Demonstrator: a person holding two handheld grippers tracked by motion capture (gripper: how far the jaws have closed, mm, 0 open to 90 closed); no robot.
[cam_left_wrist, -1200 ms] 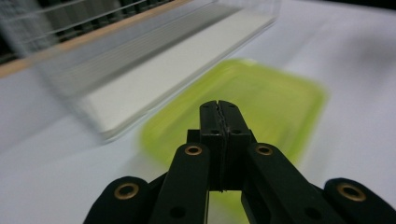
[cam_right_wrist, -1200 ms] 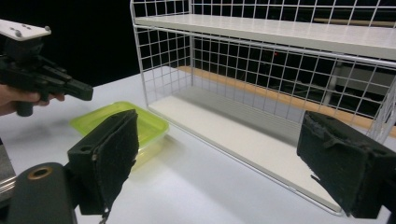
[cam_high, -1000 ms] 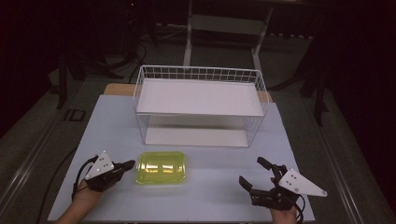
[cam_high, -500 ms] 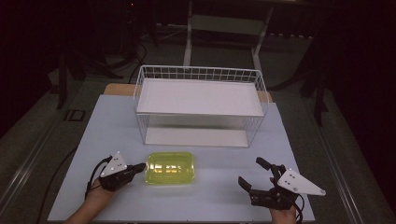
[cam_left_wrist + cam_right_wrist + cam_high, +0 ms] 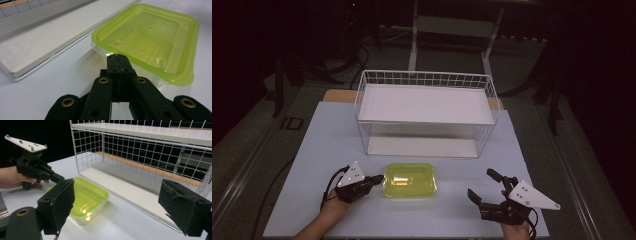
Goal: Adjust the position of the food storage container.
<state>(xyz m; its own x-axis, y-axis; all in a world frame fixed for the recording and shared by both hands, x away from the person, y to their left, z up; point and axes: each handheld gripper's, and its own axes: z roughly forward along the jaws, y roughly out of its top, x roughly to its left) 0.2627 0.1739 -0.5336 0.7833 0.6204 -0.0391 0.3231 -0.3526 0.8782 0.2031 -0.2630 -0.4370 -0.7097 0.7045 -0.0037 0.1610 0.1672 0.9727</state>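
Nearest the person, the left gripper (image 5: pixel 374 180) rests on the table (image 5: pixel 312 150) with its jaws pressed fully together and nothing between them. In the left gripper view the closed tips (image 5: pixel 117 58) meet the near rim of the container (image 5: pixel 147 40), at or just under its lip; whether they press on it or merely touch it cannot be told.

The right gripper (image 5: pixel 487 186) sits low at the near right of the table with its jaws spread wide and holding nothing. It is well apart from the container.

The container lies just to the right of the left gripper, at the near centre of the table, upright and empty. Its long axis runs left to right across the table, so the left gripper points along that axis at one short end. The left hand is much the nearer of the two. In my judgement any coming move on the container falls to the left gripper, as a push along its length.

Beyond the container stands the wire rack (image 5: pixel 427 80), with the shelf (image 5: pixel 427 102) above and a base board (image 5: pixel 422 146) below. The rack's open front faces the container.

Count: one container, one rack, one shelf, one base board, two grippers.
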